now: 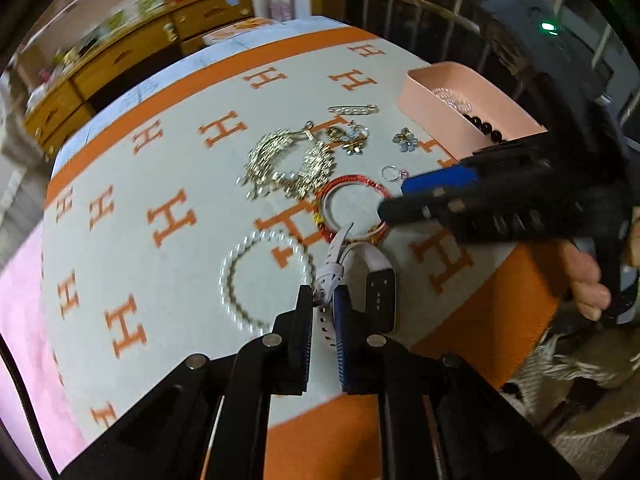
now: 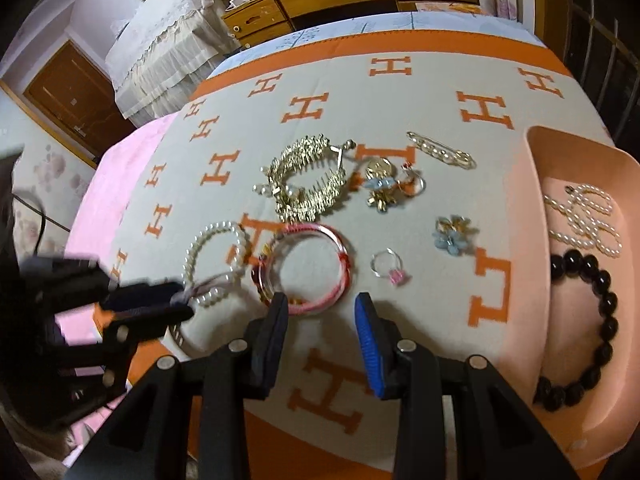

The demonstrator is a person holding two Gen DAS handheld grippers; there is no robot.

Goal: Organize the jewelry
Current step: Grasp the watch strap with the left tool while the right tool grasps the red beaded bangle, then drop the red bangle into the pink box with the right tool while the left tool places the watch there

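**Lifting the watch clear of the bangle**

Gripping the lavender-strapped watch by its band, my left gripper has its jaws nearly closed on it at the blanket's near edge. I'd raise it slowly so the red bangle doesn't snag, then carry it to the pink tray. My right gripper hovers half-open, empty.

Both wrist cameras look steeply down, close over the same jewelry-strewn blanket, from opposite sides.
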